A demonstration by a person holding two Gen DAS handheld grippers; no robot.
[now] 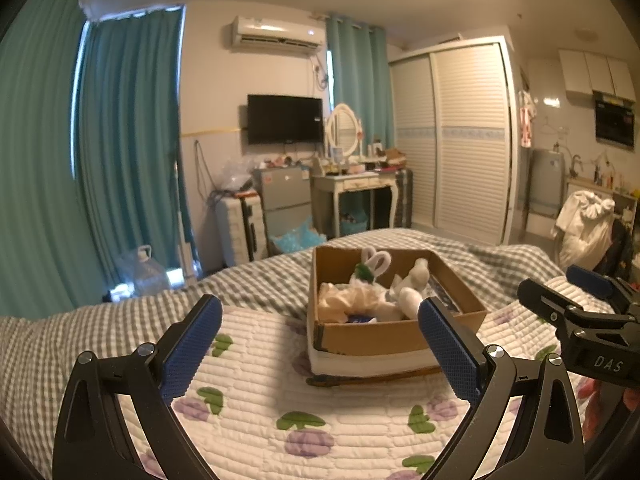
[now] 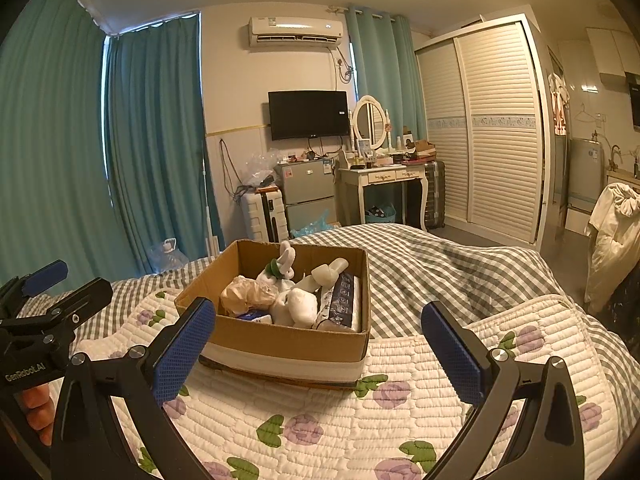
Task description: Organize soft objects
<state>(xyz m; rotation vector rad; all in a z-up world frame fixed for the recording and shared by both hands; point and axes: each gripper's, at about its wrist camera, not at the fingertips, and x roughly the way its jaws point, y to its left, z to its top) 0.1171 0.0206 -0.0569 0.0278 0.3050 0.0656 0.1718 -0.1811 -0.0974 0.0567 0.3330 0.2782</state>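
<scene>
A brown cardboard box (image 1: pixel 372 336) (image 2: pixel 280 340) sits on the quilted floral mat (image 1: pixel 248 400) (image 2: pixel 400 420) on the bed. Inside lie a white bunny toy with a green patch (image 1: pixel 370 268) (image 2: pixel 280 266), white plush pieces (image 1: pixel 412 284) (image 2: pixel 302 306), a beige crumpled soft item (image 1: pixel 344 300) (image 2: pixel 244 294) and a printed tissue pack (image 2: pixel 340 300). My left gripper (image 1: pixel 320 344) is open and empty, just in front of the box. My right gripper (image 2: pixel 318 348) is open and empty, framing the box's near wall. The right gripper also shows at the right in the left wrist view (image 1: pixel 576 296).
A grey checked blanket (image 1: pixel 248 280) (image 2: pixel 440 272) covers the bed beyond the mat. Past the bed stand a dressing table (image 2: pixel 384 176), a small fridge (image 2: pixel 308 196), a white suitcase (image 2: pixel 266 212) and a wardrobe (image 2: pixel 496 128). Teal curtains hang at left.
</scene>
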